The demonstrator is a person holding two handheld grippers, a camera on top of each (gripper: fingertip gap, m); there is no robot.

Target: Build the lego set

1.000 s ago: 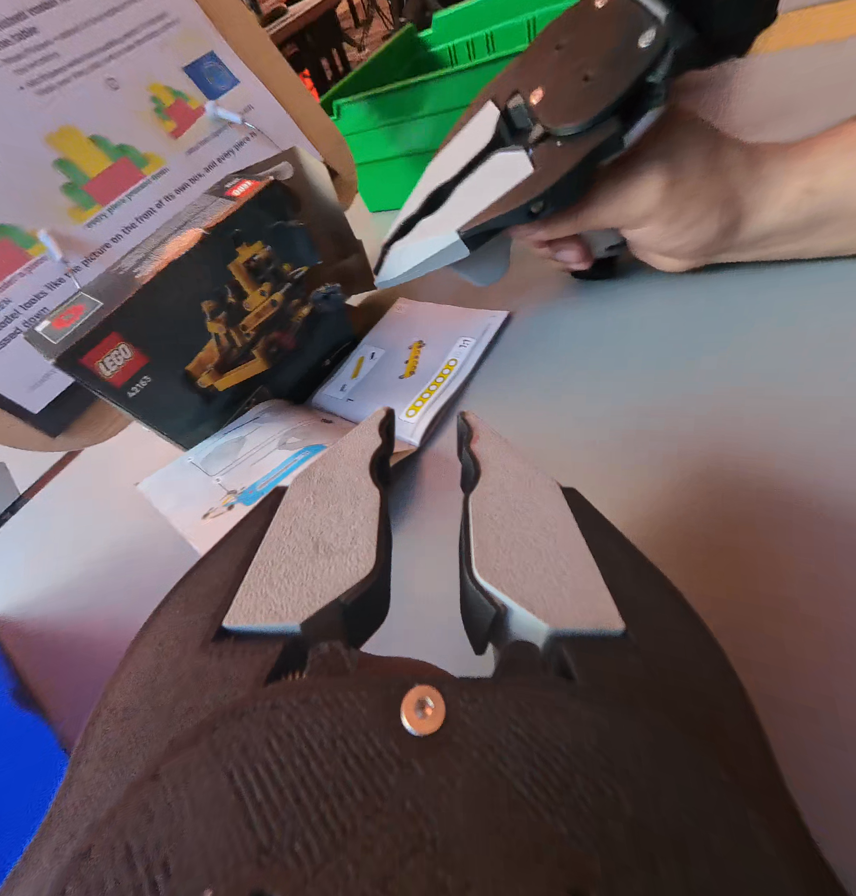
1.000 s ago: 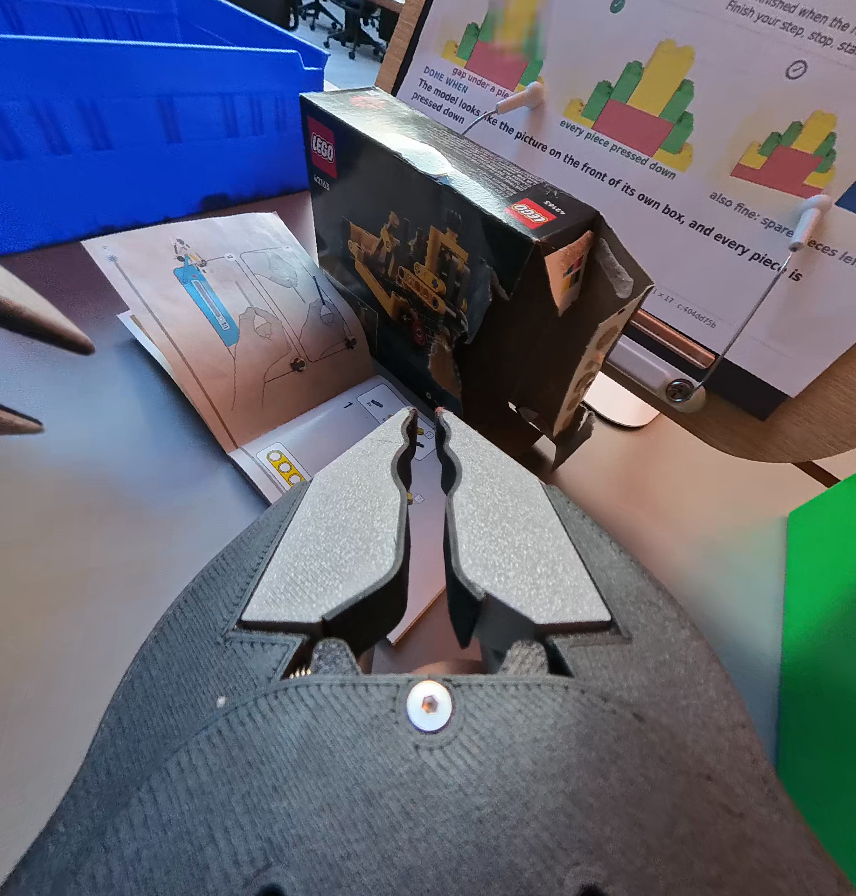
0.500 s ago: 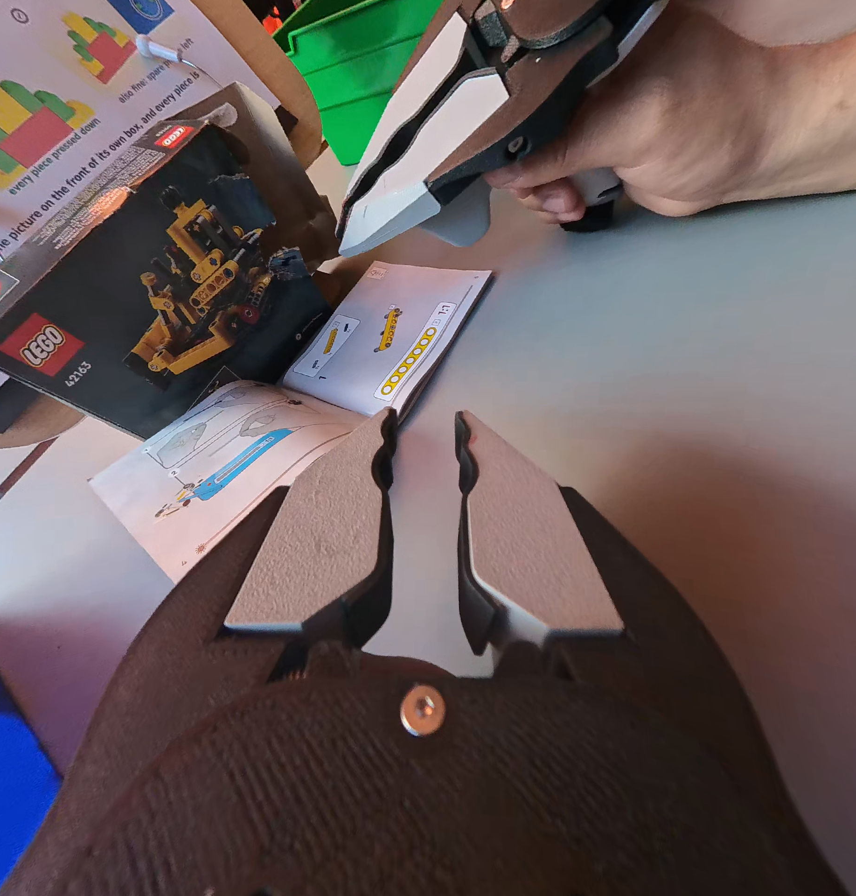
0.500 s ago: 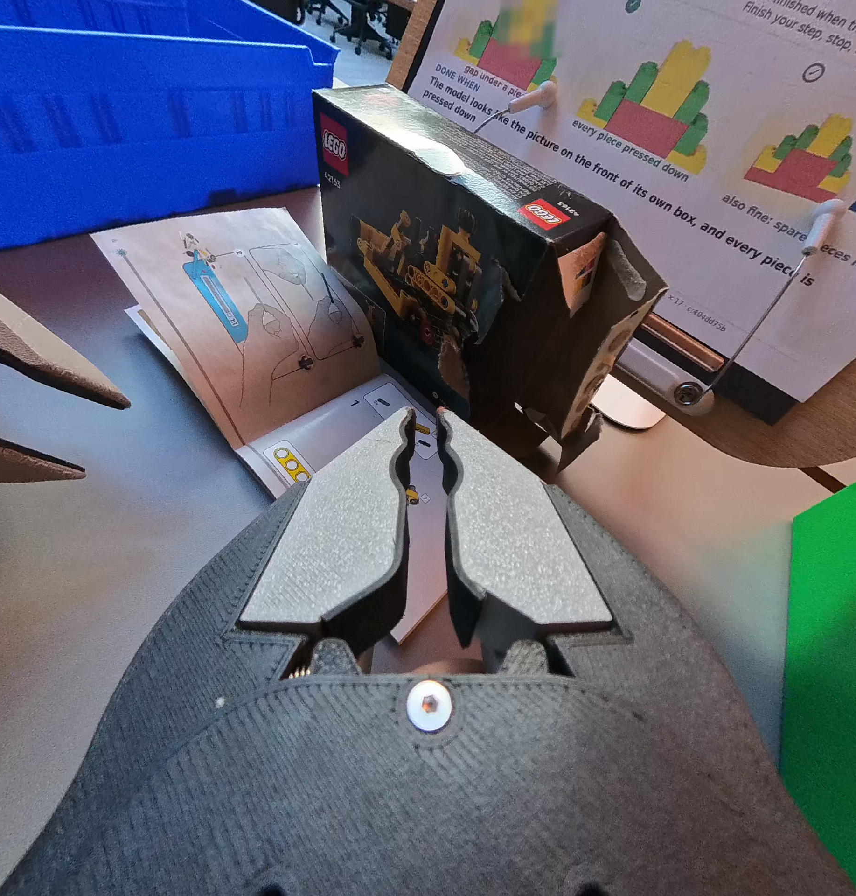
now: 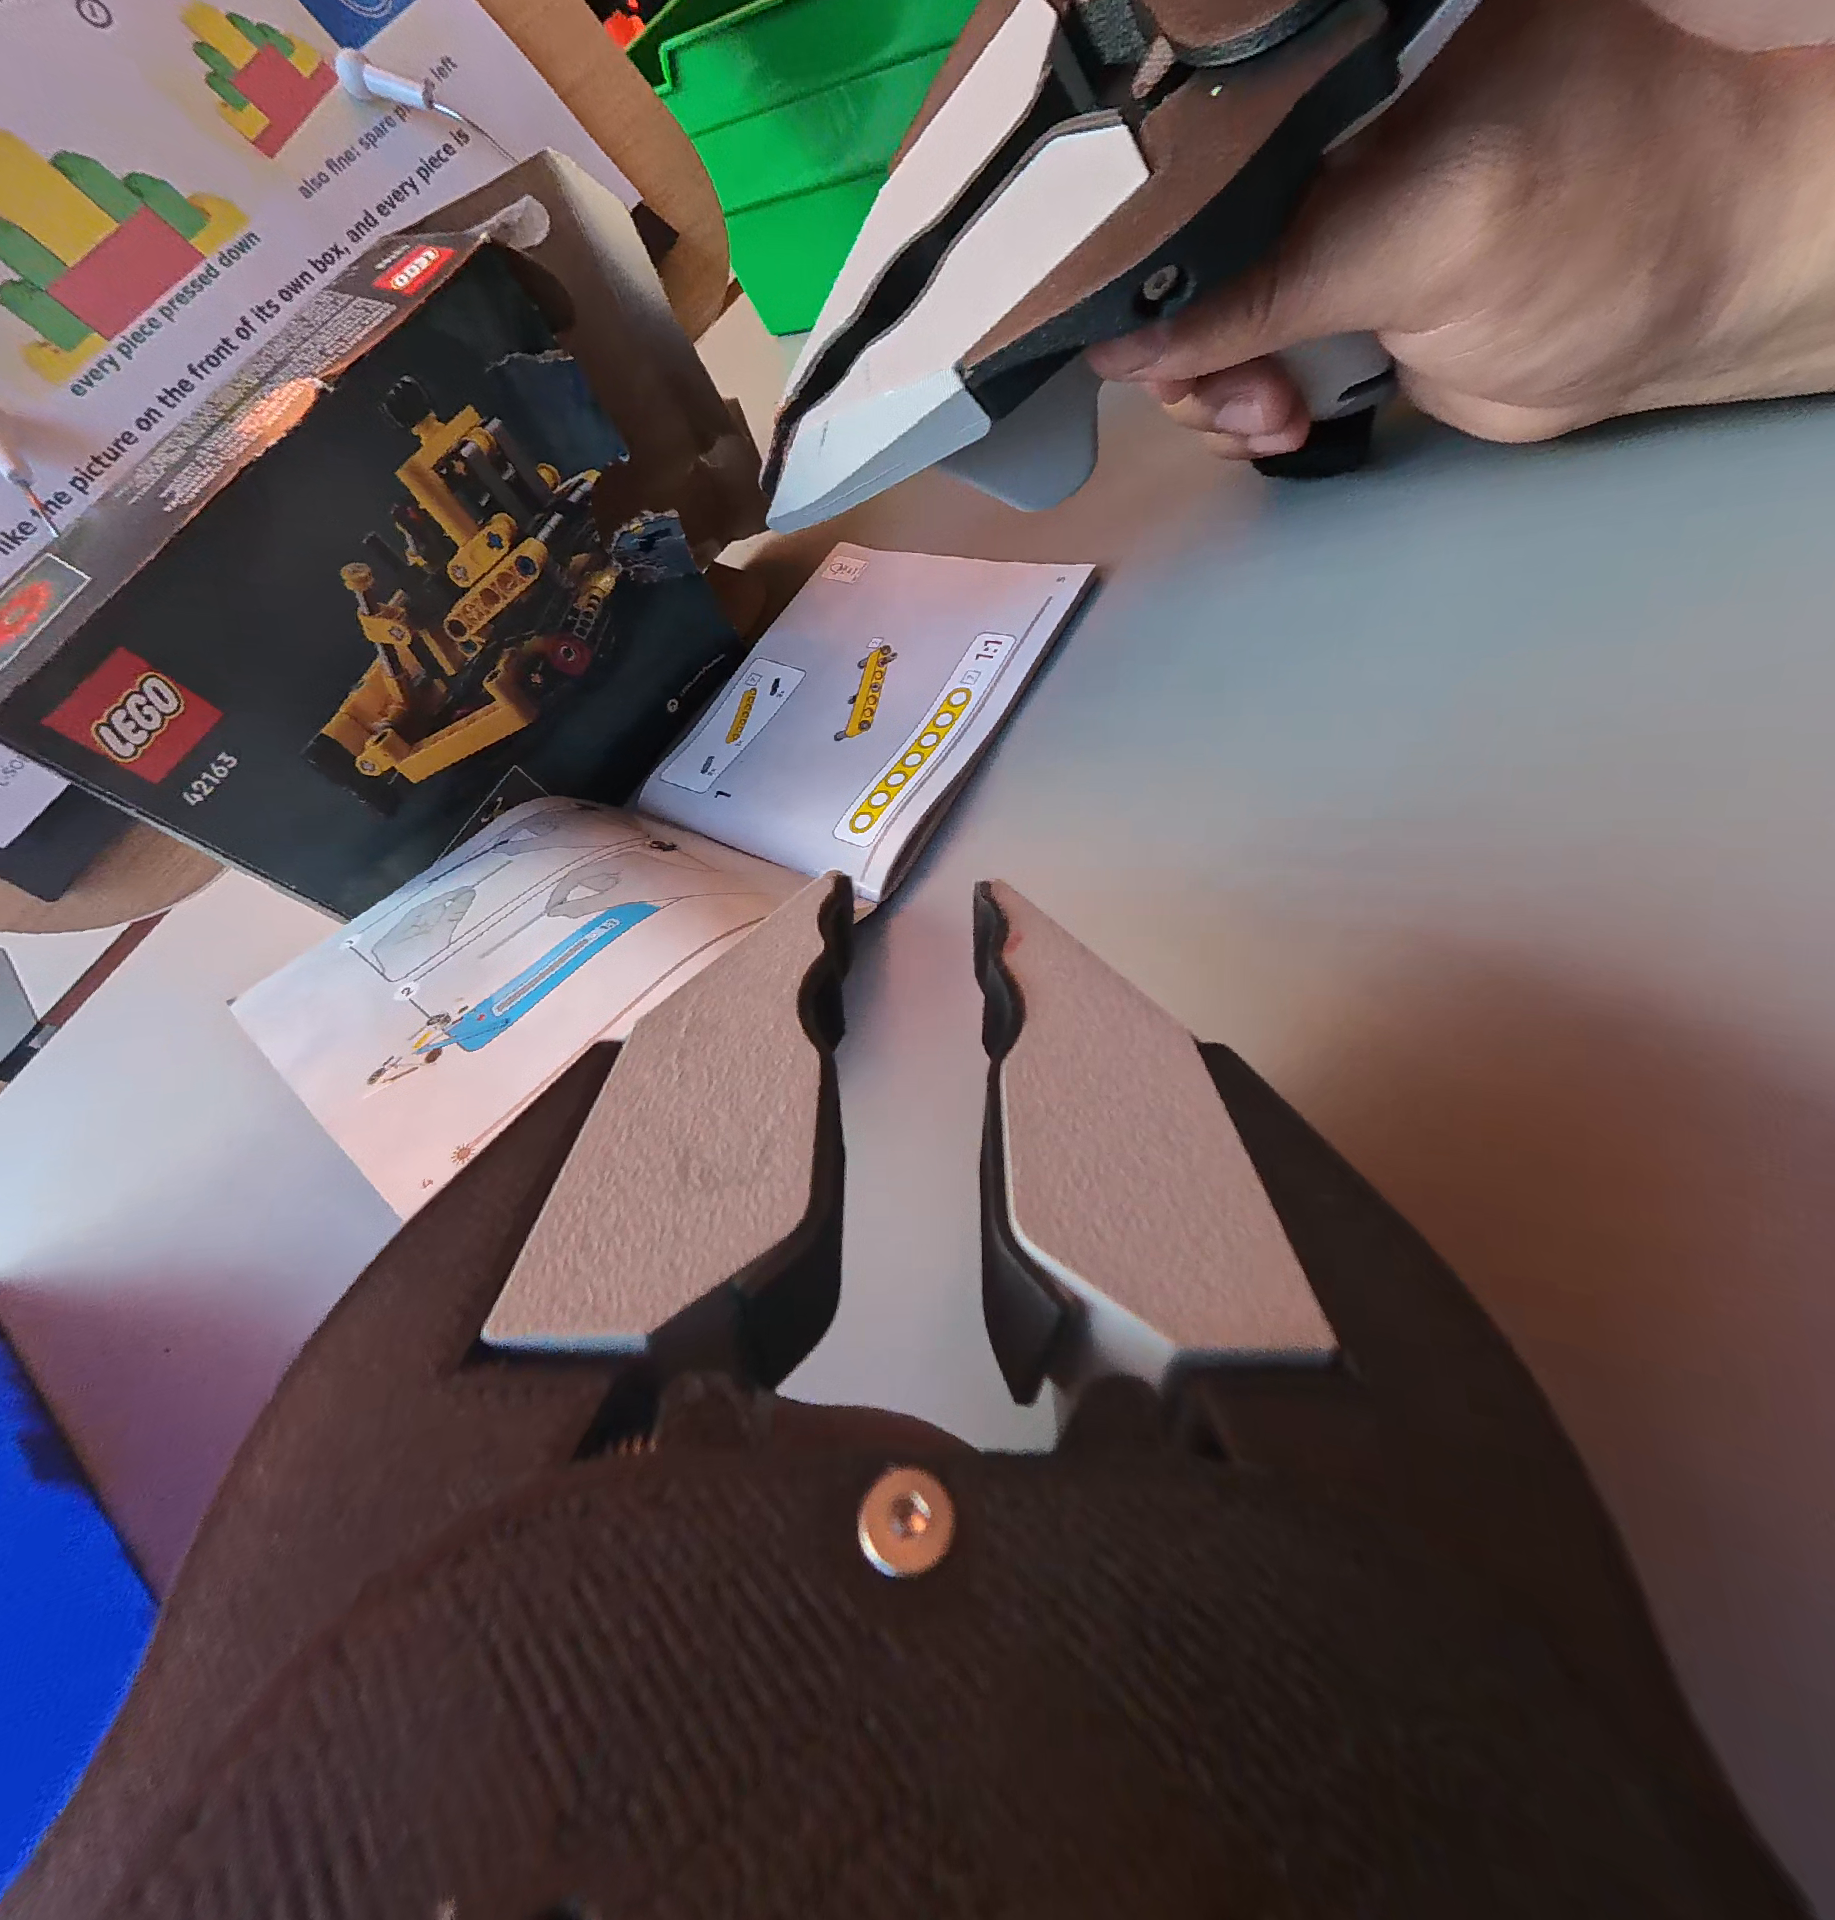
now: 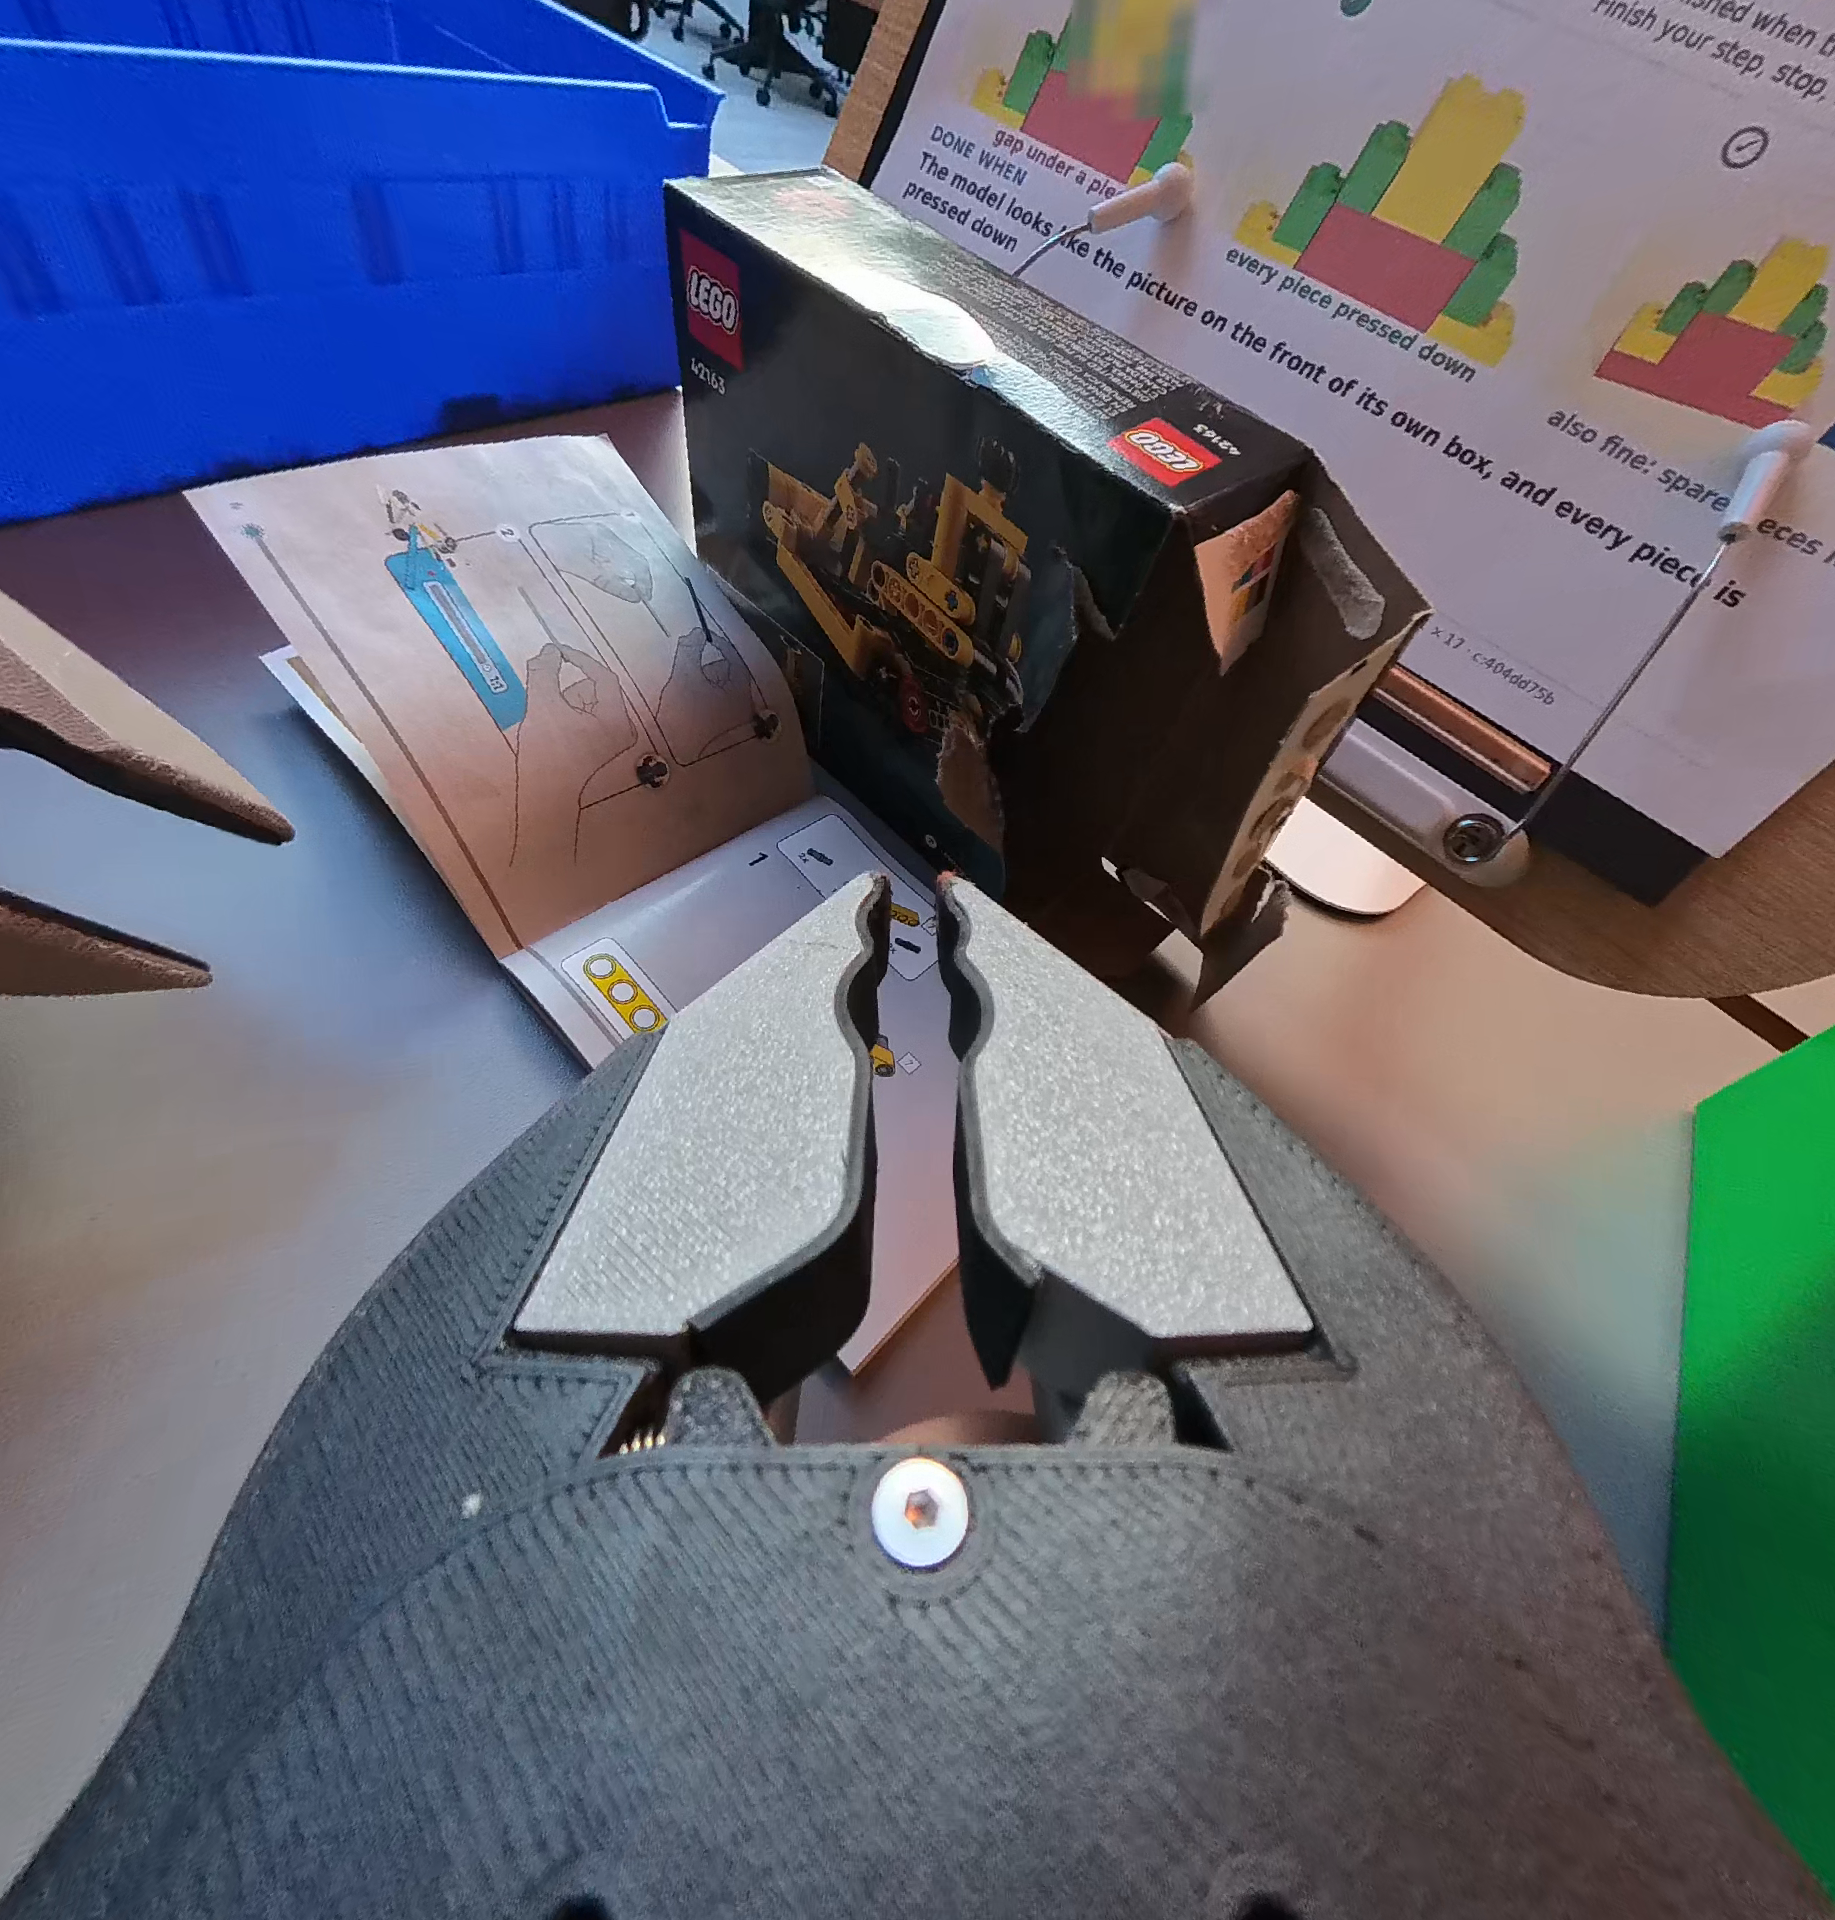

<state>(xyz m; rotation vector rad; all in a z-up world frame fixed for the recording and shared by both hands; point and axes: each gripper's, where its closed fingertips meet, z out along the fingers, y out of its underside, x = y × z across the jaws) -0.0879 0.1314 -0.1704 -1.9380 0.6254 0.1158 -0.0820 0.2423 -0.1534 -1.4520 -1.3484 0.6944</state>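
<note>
A black Lego box (image 5: 373, 623) with a yellow bulldozer picture stands on the grey table (image 5: 1412, 831); it also shows in the right wrist view (image 6: 944, 520). An open instruction booklet (image 5: 892, 707) lies in front of it, also seen in the right wrist view (image 6: 539, 665). My left gripper (image 5: 911, 904) is empty, jaws a small gap apart, tips at the booklet's near edge. My right gripper (image 6: 911, 888) hovers over the booklet's right page, empty, jaws nearly together with a thin slit. It shows from the side in the left wrist view (image 5: 788, 488). No loose bricks are visible.
A blue bin (image 6: 269, 260) stands at the left, and a green bin (image 5: 809, 135) at the right behind the box. A printed sheet on a wooden stand (image 6: 1412, 260) rises behind the box. A hand (image 5: 1567, 260) holds the right gripper. The left gripper (image 6: 248, 904) enters from the left edge. Some 12 centimetres of space lies between my two pairs of fingers.
My left gripper has moved closer to the box and booklet. The right gripper has shifted slightly, and the left fingers reach further into its view. Jaw gaps are unchanged.
</note>
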